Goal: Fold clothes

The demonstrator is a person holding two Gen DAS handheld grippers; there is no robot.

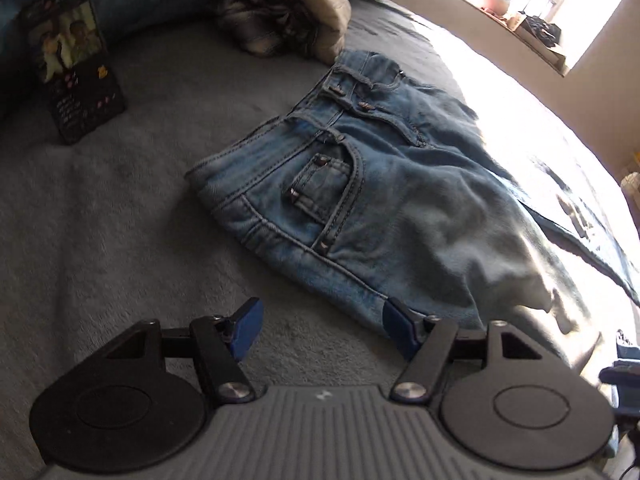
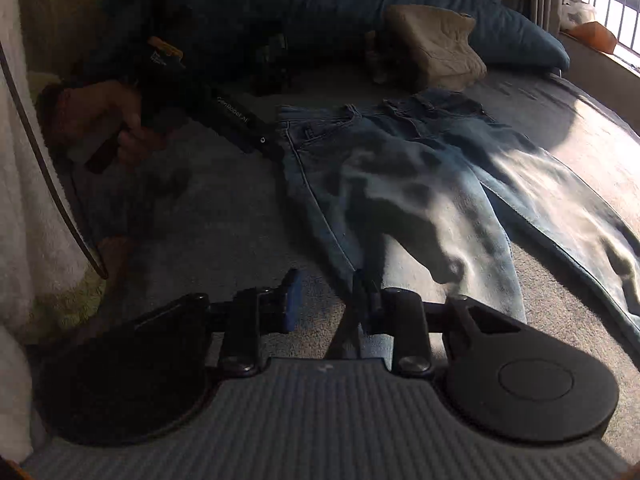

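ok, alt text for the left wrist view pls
Blue jeans lie spread on a grey bed cover, waistband towards the pillows. The left gripper hangs open at their near edge, holding nothing. A photo card stands at far left.
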